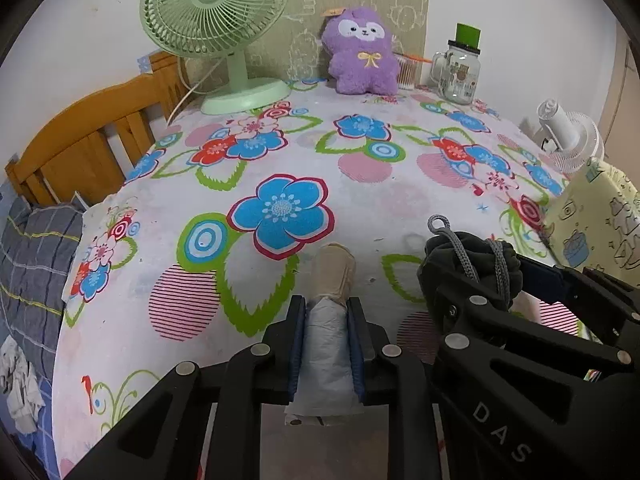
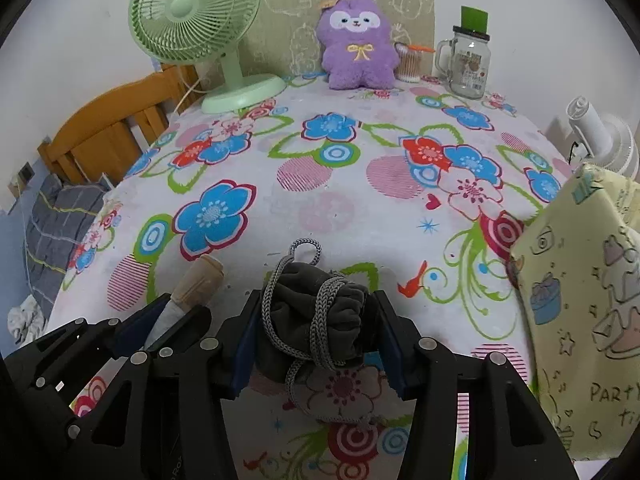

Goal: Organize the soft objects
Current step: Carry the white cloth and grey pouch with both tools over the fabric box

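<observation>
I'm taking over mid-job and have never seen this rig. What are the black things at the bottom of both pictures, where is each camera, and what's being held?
No robot here: a person holds two hand-held grippers, each with a fisheye camera looking along its jaws. In the left wrist view, the left gripper is shut on a rolled grey and beige cloth. In the right wrist view, the right gripper is shut on a dark drawstring pouch. Both are over a flowered tablecloth. At the back stand a green fan, a purple plush toy and a glass mug jar.

On the table [image 1: 360, 208], the fan [image 1: 216, 12] stands left of the plush toy [image 1: 362, 52] (jar [image 1: 460, 72] apparently rightmost).
</observation>
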